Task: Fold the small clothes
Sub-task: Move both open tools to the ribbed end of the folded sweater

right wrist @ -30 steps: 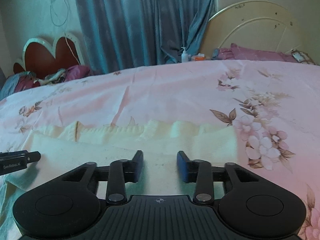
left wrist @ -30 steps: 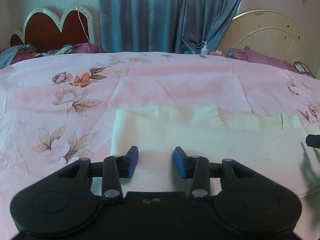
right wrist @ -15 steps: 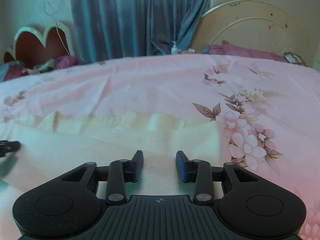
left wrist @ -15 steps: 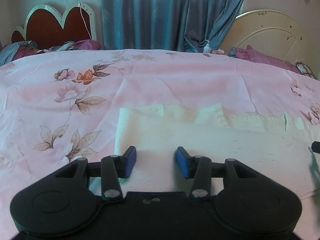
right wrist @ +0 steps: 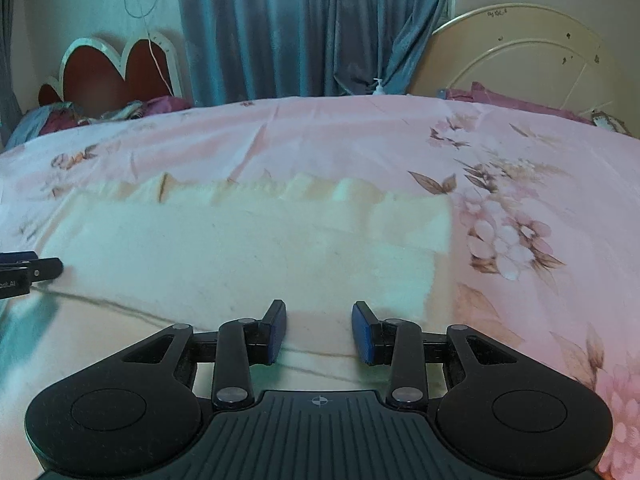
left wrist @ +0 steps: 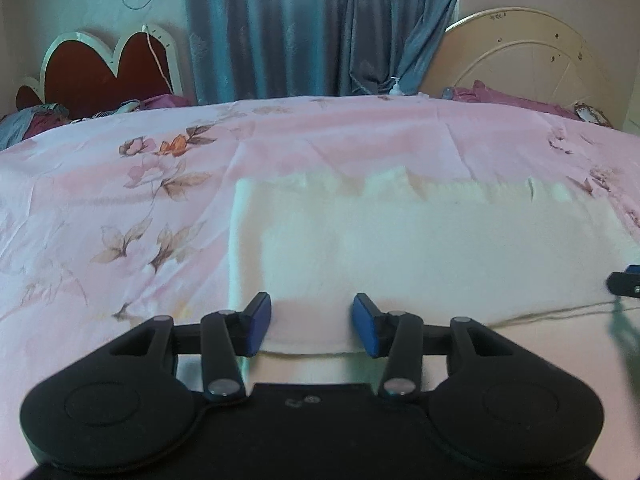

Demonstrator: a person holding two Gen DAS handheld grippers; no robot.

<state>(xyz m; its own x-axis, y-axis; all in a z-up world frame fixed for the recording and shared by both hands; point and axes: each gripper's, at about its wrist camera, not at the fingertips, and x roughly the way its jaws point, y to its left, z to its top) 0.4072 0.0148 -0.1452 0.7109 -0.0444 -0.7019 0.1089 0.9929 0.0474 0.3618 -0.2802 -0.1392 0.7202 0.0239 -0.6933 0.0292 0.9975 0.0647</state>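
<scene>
A cream-white cloth [left wrist: 420, 248] lies flat on the pink floral bed, folded into a long band with a ruffled far edge; it also shows in the right wrist view [right wrist: 248, 256]. My left gripper [left wrist: 312, 326] is open and empty, its blue pads just above the cloth's near left edge. My right gripper [right wrist: 319, 330] is open and empty over the cloth's near right edge. The tip of the right gripper shows at the right edge of the left wrist view [left wrist: 624, 282], and the left gripper's tip shows at the left edge of the right wrist view [right wrist: 28, 274].
The pink floral bedsheet [left wrist: 120, 220] spreads all around the cloth. A red heart-shaped headboard [left wrist: 104, 68] and piled clothes stand at the far left, blue curtains [left wrist: 312, 28] behind, a cream round headboard [left wrist: 532, 56] and a small bottle [left wrist: 396, 88] far right.
Both grippers have drawn back toward the cloth's near edge, so more of the cloth shows ahead of them. Both stay open and the cloth lies still.
</scene>
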